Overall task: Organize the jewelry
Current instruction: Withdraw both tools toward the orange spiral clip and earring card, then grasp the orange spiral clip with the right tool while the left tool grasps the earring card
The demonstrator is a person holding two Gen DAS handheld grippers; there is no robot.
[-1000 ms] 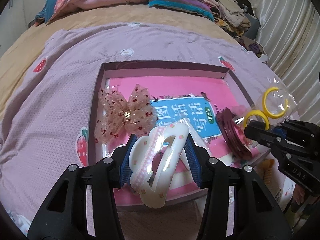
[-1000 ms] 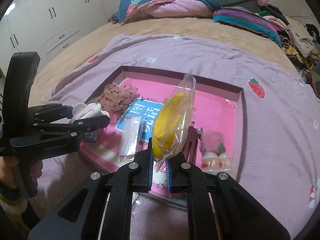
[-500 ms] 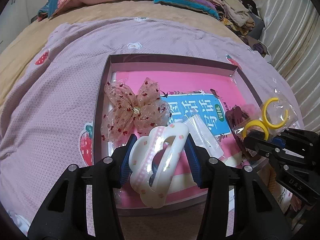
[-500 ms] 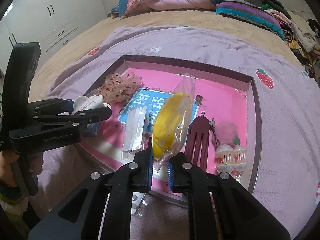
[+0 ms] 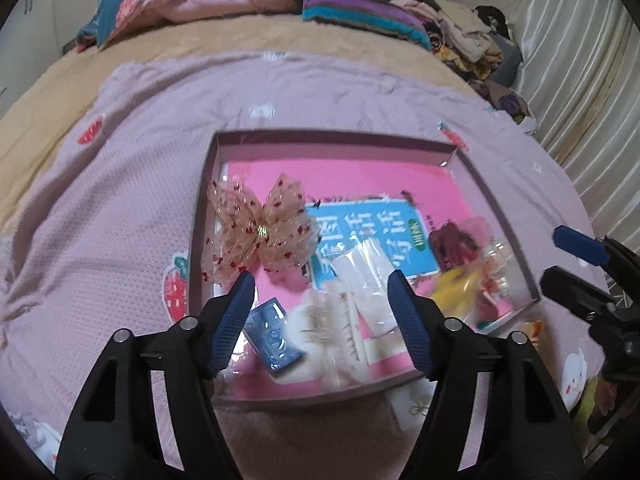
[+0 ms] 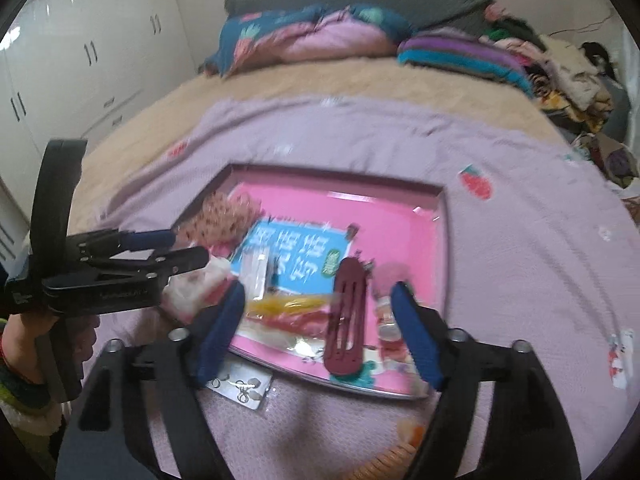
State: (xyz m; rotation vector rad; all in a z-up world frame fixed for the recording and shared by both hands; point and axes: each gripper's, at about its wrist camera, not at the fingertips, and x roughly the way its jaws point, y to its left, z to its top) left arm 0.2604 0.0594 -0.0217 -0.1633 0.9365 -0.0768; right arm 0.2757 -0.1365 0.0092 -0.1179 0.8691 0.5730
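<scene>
Both grippers, left [image 5: 322, 286] and right [image 6: 318, 300], hung wide and empty over the tray [image 5: 332, 138], claw clip [image 5: 338, 332] and yellow bag [image 6: 288, 304] lying inside.

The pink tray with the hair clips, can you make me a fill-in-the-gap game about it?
1. Both the left gripper and the right gripper are ____.
2. The white claw clip lies in the ____.
3. The dotted bow sits near the tray's ____ wall in the left wrist view.
4. The yellow rings' bag lies ____ the right gripper's fingers.

Missing words: open; tray; left; between
</scene>
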